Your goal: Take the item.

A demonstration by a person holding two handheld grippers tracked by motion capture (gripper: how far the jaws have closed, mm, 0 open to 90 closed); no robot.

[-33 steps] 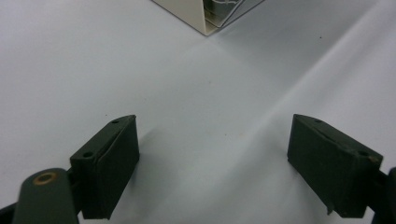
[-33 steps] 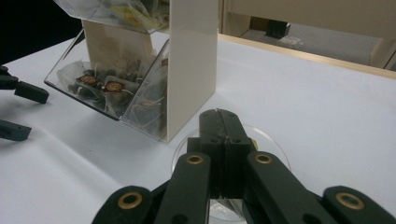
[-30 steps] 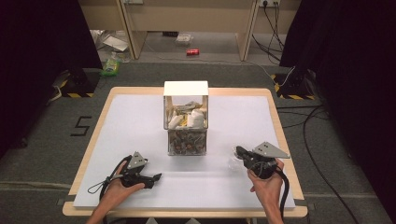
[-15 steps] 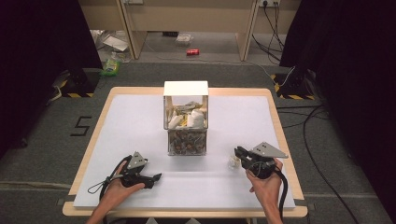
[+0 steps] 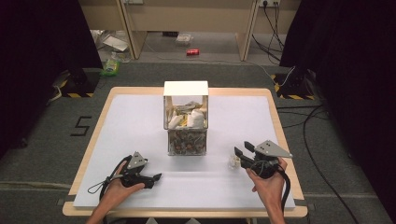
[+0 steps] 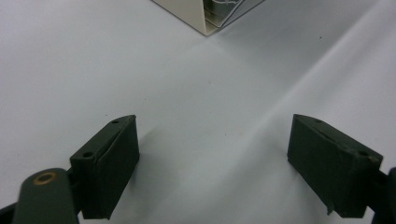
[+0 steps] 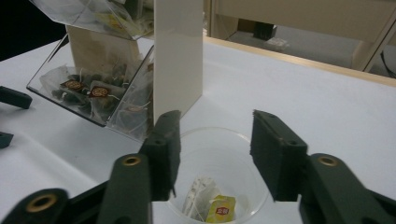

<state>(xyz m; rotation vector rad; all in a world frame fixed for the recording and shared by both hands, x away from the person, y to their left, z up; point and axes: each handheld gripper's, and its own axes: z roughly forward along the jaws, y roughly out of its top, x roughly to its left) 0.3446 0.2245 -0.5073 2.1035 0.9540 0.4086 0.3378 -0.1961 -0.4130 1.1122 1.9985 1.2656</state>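
Note:
A clear-fronted tea bag dispenser [image 5: 186, 121] with a white top stands mid-table; its white side panel [image 7: 177, 60] and lower tray of tea bags [image 7: 88, 91] show in the right gripper view. A clear plastic cup [image 5: 233, 162] stands to its right. Inside the cup [image 7: 212, 129] lies a tea bag [image 7: 205, 203] with a yellow tag. My right gripper [image 5: 240, 151] hangs just over the cup, and its jaws [image 7: 215, 135] have just been opening, with nothing between them. My left gripper [image 5: 156, 177] rests open on the white sheet at the front left, empty [image 6: 212, 154].
The white sheet [image 5: 140, 121] covers a wooden table with edges near both hands. The dispenser's corner [image 6: 205, 18] lies ahead of the left jaws. The left gripper's jaw tips [image 7: 11, 98] show far left in the right gripper view. Cables and litter lie on the floor beyond.
The right gripper's jaws have spread apart above the cup. The left hand and gripper have stayed put.

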